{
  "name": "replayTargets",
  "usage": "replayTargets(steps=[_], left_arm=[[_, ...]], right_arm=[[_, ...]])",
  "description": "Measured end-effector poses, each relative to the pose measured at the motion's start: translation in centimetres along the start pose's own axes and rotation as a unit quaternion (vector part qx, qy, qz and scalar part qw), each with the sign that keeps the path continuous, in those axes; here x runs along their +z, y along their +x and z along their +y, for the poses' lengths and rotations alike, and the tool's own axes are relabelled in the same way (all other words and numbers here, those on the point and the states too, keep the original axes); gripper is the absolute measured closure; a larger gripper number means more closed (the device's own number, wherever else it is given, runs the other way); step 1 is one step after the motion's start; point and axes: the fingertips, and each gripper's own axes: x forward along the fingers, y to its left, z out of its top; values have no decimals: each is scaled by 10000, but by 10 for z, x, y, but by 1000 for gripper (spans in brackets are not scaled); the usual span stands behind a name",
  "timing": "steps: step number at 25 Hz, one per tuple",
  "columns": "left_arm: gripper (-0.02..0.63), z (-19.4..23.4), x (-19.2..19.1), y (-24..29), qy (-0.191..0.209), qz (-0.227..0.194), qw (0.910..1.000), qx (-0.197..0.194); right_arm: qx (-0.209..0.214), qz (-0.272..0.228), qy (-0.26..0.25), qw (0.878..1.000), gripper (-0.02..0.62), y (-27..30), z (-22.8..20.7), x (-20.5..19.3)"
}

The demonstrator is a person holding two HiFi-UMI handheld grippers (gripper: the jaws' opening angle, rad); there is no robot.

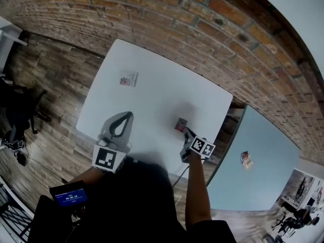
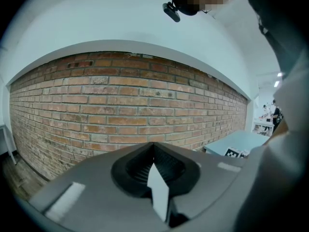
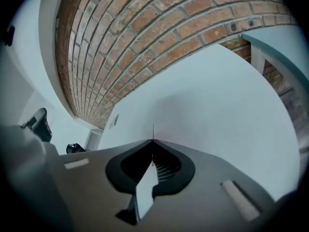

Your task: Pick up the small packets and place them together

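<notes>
My right tool (image 1: 186,132) clamped on red packet (image 1: 180,124), pinched edge-on, near bench (image 1: 162,85) right side. 2nd packet (image 1: 128,79) lies far-left, well apart. My left tool (image 1: 126,116) closed, empty, nearer it. Carry must run leftward.

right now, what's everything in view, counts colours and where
white table: 1, white, centre, against the wall
side table: 1, pale blue, right of it
brick wall: 1, red-brown, behind both tables
wood floor: 1, brown, left
black chair: 1, black, far left on the floor
small screen: 1, blue-lit, lower left
pale packet: 1, white and pink, far left of the white table
reddish packet: 1, dark red, pinched at the right tool's tip
third packet: 1, white and red, on the side table
left tool: 1, grey, shut, empty
right tool: 1, grey, shut on the reddish packet
</notes>
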Motion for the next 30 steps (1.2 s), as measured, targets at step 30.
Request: replayTargets(steps=[30], left_arm=[[606,58,-10,-22,-148,199,9993,-268]], right_arm=[[-537,535,-256,9968,553,73,48,-22]])
